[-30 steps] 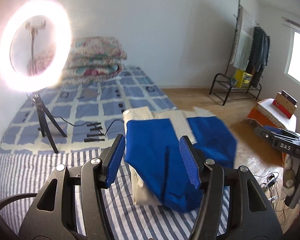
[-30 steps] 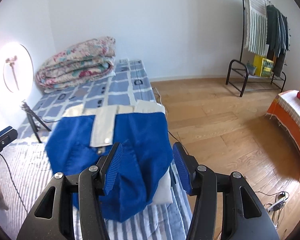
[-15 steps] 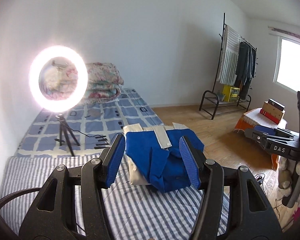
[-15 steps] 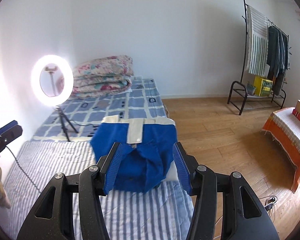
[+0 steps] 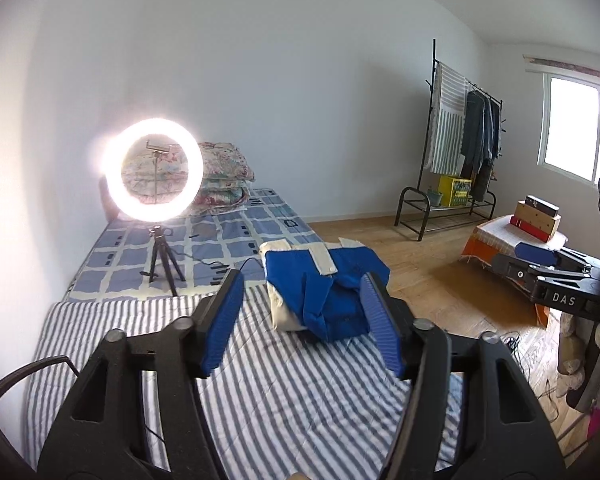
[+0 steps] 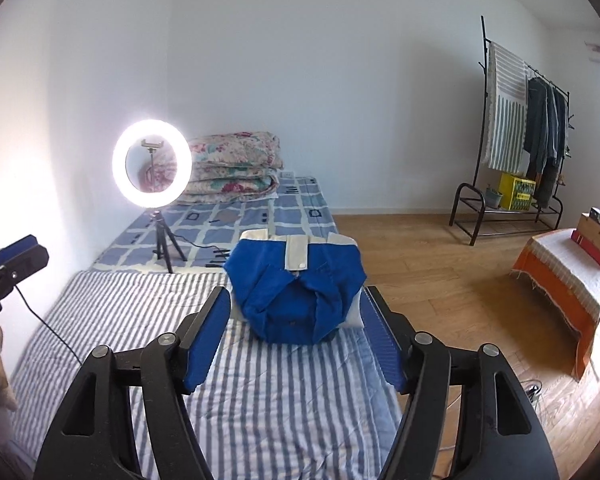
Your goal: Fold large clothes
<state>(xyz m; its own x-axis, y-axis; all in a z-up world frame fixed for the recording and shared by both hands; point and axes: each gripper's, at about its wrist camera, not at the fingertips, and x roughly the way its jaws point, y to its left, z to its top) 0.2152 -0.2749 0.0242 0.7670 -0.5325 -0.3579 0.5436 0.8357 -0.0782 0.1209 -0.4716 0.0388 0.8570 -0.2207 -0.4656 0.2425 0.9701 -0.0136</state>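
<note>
A blue and cream garment [image 5: 324, 286] [image 6: 298, 282] lies folded into a compact bundle on the striped bed cover [image 5: 260, 384] [image 6: 148, 312], near the bed's right edge. My left gripper [image 5: 302, 312] hangs well back from it, jaws opening, nothing between the blue pads. My right gripper [image 6: 298, 322] is likewise pulled back from the bundle, jaws opening and empty. In the left wrist view the right gripper [image 5: 540, 260] shows at the right edge; in the right wrist view the left gripper [image 6: 14, 258] shows at the left edge.
A lit ring light on a tripod [image 5: 156, 176] [image 6: 152, 168] stands on the checked bedspread with its cable trailing. Folded floral quilts [image 6: 236, 168] lie at the bed's head. A clothes rack [image 6: 516, 132], an orange-covered bench with boxes [image 6: 572, 268] and wooden floor lie to the right.
Both grippers have drawn back and up from the garment, which now looks smaller and lies free on the bed. Both pairs of jaws stand wider apart than before.
</note>
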